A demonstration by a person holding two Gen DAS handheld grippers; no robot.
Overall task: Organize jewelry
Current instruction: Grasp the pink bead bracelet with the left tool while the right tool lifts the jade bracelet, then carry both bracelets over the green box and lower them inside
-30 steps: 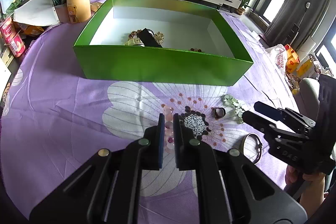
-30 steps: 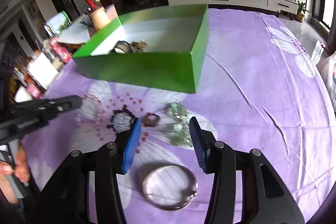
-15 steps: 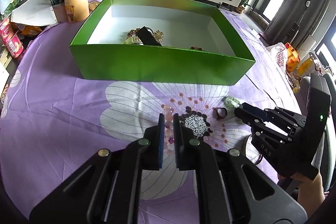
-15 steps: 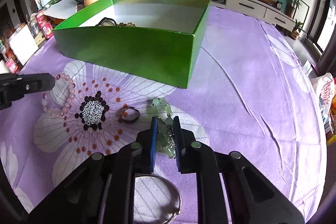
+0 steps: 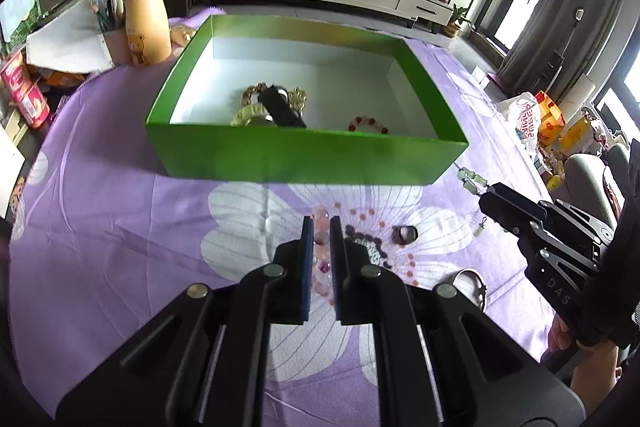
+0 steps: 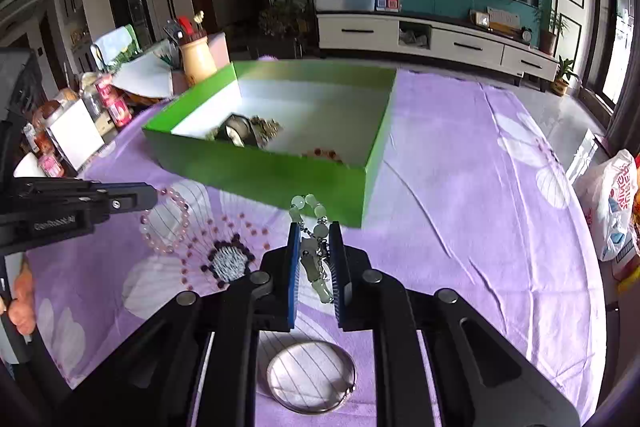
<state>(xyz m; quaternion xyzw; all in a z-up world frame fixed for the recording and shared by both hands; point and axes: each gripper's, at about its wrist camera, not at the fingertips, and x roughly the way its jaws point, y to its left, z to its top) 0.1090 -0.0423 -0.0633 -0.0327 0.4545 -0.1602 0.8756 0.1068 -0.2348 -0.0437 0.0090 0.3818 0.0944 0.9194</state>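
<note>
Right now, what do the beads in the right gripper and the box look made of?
Beads: pale green, translucent and glossy, so jade or glass; can't tell which. Box: thin, flat walls with crisp edges, satin green outside, white inside, so probably coated cardboard.

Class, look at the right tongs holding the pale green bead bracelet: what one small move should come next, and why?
Probably carry the bracelet forward over the green box's near wall. The right tongs, which have just been closing, are shut on it and it hangs clear of the cloth; other jewelry already lies in the box, which stands just ahead.
</note>
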